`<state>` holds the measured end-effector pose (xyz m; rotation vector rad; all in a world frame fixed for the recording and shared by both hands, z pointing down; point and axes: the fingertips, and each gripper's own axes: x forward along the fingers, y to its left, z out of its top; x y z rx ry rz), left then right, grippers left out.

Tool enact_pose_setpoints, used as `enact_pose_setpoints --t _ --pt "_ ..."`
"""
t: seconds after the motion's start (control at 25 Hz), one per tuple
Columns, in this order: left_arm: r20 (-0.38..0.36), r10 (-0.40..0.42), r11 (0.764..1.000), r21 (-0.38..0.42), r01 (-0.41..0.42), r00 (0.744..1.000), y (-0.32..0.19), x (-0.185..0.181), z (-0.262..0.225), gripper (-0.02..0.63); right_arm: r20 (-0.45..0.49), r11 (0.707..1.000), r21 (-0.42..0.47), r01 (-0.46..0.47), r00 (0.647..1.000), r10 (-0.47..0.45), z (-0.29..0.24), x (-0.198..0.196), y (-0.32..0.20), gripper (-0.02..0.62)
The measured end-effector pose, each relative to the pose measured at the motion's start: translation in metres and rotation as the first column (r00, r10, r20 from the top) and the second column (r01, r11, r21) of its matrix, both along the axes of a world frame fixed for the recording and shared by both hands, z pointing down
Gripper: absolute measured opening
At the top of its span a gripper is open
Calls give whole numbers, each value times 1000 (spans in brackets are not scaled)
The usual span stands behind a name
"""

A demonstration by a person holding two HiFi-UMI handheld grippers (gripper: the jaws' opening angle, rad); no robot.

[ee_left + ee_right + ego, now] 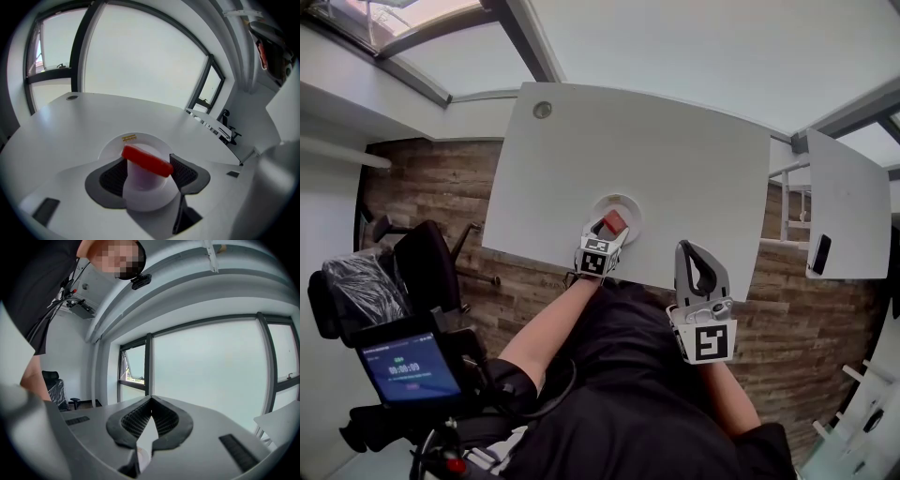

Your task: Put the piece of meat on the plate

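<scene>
- The left gripper (149, 176) has its fingers (112, 180) partly apart. The red piece of meat (146, 160) lies between them, with its long axis going from one finger to the other, a little tilted. The pads do not seem to press it.
- The meat is directly over the white plate (136, 140), close to the near edge of the worktop (675, 169). I judge the next move is only a retreat toward that edge.
- The right gripper (150, 401) waits well apart, off the near edge, with its fingers closed together and empty.

We see white tabletop (694, 159) mid-frame; white plate (624, 201) on it near lower edge; round grommet (543, 110) upper left.
</scene>
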<state>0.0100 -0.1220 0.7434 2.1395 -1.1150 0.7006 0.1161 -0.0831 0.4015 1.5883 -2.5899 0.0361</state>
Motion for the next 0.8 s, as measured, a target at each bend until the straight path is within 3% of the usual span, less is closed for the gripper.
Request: enact_pose_setpoints --t 0.28,0.44,0.8 --pt "37 24 999 -41 -23 999 8 -8 9 288 1 999 -3 -32 1000 32 1 7 -2 5" --pt "17 32 998 -62 -31 999 8 -5 14 343 6 999 -5 -35 999 35 4 8 -4 5" --pt "23 80 995 -53 -79 996 10 3 14 379 1 1000 -16 -15 1000 15 7 2 -2 5"
